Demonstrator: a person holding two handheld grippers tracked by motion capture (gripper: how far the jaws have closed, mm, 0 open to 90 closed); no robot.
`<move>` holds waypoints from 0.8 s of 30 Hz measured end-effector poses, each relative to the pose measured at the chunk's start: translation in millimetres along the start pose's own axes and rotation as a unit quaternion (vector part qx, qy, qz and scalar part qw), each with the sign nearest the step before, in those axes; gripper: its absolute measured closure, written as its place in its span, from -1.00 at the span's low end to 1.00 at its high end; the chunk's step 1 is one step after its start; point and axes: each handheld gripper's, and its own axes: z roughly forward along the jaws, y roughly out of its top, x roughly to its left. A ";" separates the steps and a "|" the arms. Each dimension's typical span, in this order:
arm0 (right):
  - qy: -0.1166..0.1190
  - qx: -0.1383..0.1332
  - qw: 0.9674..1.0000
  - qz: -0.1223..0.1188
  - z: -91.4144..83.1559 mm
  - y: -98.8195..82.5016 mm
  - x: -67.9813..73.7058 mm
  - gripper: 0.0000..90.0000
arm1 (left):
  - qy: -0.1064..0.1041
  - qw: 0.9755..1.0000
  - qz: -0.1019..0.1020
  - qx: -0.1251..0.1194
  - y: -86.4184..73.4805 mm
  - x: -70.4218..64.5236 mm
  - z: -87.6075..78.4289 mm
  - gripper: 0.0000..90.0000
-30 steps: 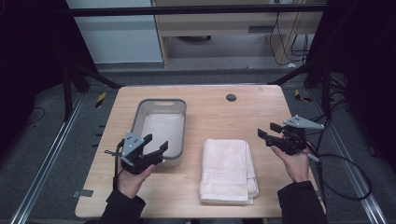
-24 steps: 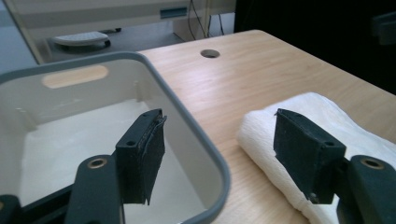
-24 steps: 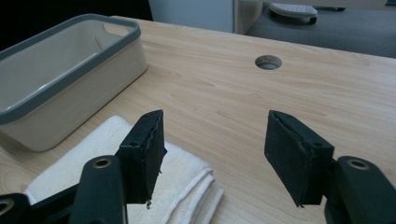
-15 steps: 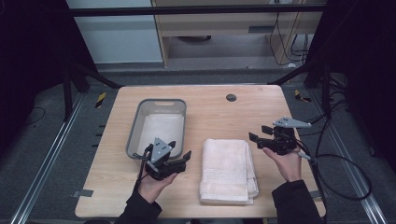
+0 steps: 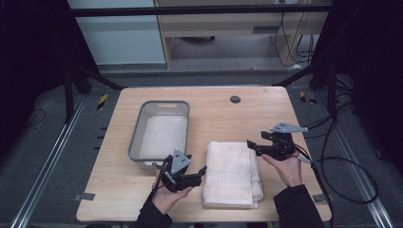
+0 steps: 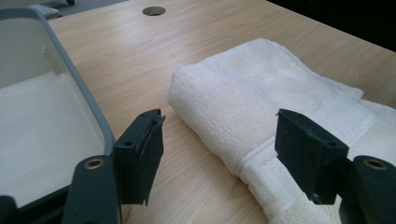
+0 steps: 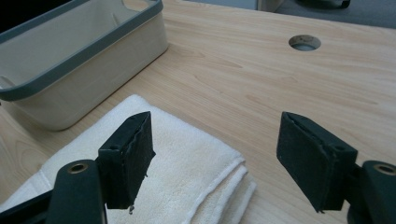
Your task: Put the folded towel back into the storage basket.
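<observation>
Far left on the bench (image 5: 114,190): grey bin (image 5: 138,137), open-topped, pale liner or cloth flat inside; nothing else in it.

Next, left hand-held gripper (image 5: 199,172), held low just off the towel's left edge, jaws wide apart, nothing between them. Seen along those jaws, the rolled fold of the towel (image 6: 243,107) sits straight ahead between the pads, bin rim close on the left.

Centre: towel (image 5: 233,173), white terry, folded into a thick rectangle, lying flat on the bench to the right of the bin and apart from it. Likely soft, light, limp; bound to sag and unfold if lifted from one point. Not fragile, not slippery, pile giving good grip. Stacked layer edges showing at the right side (image 7: 229,186), so a shallow pinch there risks catching only the top ply.

Right: right hand-held gripper (image 5: 254,146), also spread open and empty, hovering at the towel's upper right corner.

Best hold, probably: both sides at once, jaws pushed deep over the full stack at opposite edges, low against the bench.
</observation>
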 end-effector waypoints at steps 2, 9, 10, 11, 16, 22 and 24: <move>0.001 0.000 1.000 0.006 1.4 -3.9 -2.5 -0.39 | -0.002 1.000 0.001 0.004 -2.1 -2.0 1.9 -0.29; -0.011 0.008 1.000 0.007 5.0 -14.0 -9.3 -0.40 | -0.005 1.000 0.002 0.019 -10.7 -6.9 10.6 -0.29; -0.011 0.009 1.000 0.007 5.8 -15.3 -9.9 -0.40 | -0.008 1.000 0.000 0.020 -11.8 -7.3 11.4 -0.29; -0.013 0.012 1.000 0.009 7.0 -17.1 -10.4 -0.41 | -0.009 1.000 0.000 0.021 -13.4 -7.9 12.5 -0.29; -0.014 0.017 1.000 0.003 12.2 -19.3 -8.7 -0.42 | -0.012 0.999 0.001 0.036 -20.9 -10.8 20.5 -0.29; -0.014 0.038 0.999 -0.010 24.9 -25.9 -4.9 -0.45 | -0.017 0.999 0.005 0.049 -25.5 -14.6 27.5 -0.30; -0.012 0.041 0.999 -0.010 28.5 -27.5 -4.1 -0.45 | -0.019 0.998 0.004 0.053 -26.8 -15.0 29.8 -0.31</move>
